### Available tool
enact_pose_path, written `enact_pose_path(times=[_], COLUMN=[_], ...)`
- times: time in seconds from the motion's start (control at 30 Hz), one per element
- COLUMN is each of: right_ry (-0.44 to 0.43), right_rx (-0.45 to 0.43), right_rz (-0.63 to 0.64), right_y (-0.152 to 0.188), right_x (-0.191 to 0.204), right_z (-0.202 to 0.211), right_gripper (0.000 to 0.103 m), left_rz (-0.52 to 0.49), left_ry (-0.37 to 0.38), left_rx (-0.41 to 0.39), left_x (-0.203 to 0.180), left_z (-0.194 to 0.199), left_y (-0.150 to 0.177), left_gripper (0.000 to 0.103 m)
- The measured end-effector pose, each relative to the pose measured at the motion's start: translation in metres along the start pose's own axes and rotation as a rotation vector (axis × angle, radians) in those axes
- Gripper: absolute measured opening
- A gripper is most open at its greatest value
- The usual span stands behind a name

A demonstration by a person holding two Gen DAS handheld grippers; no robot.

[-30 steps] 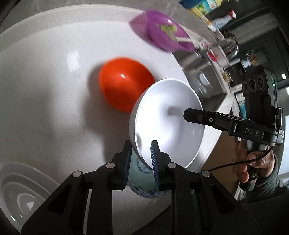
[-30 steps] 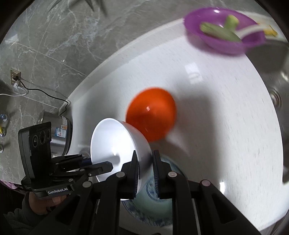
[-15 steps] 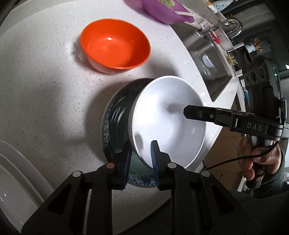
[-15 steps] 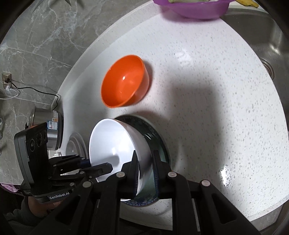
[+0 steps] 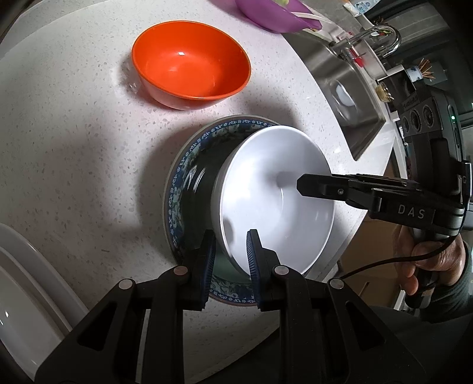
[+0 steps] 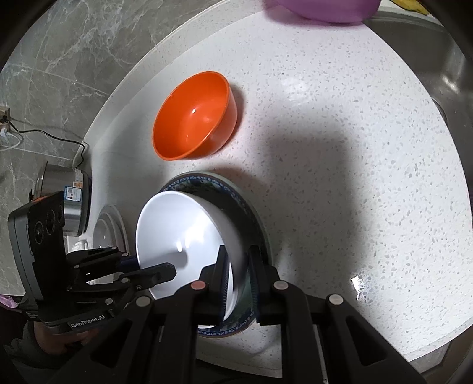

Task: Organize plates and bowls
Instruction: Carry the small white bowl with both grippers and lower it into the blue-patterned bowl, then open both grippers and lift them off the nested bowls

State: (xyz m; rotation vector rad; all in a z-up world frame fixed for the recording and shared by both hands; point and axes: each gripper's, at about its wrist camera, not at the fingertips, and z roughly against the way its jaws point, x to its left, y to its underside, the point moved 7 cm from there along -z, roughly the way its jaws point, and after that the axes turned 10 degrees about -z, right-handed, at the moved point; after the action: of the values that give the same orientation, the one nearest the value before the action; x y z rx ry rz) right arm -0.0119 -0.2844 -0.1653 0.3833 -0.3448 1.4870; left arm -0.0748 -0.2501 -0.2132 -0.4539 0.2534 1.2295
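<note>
You have the white bowl (image 5: 275, 201) pinched at opposite sides of its rim, the left gripper (image 5: 229, 254) and the right gripper (image 6: 238, 274) each with jaws narrowed onto the thin wall, so it hangs tilted just over the blue-patterned plate (image 5: 189, 165), most likely so you can set it down centred there. Beyond it the orange bowl (image 5: 190, 63) sits upright and apart on the speckled white desk (image 5: 74, 133), probably next to be stacked. Farther off lie a purple bowl (image 5: 266, 13) by the steel sink (image 5: 340, 76) and a grey marble wall (image 6: 74, 44).
</note>
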Motion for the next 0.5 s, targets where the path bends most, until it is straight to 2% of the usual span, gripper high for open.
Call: enact_pose_path(times=[0.23, 0.5], right_ry=[0.071, 0.158], right_rx=[-0.011, -0.028], right_rz=[0.048, 0.105], right_y=[0.002, 0.001], right_x=[0.010, 0.023], right_z=[-0.005, -0.014], right_gripper=[0.013, 0.012], left_rz=[0.011, 0.025], left_ry=[0.010, 0.043], left_rx=[-0.006, -0.035], left_x=[0.006, 0.007], left_z=[0.008, 0.012], left_y=[0.004, 0.001], left_gripper=[0.021, 0.029])
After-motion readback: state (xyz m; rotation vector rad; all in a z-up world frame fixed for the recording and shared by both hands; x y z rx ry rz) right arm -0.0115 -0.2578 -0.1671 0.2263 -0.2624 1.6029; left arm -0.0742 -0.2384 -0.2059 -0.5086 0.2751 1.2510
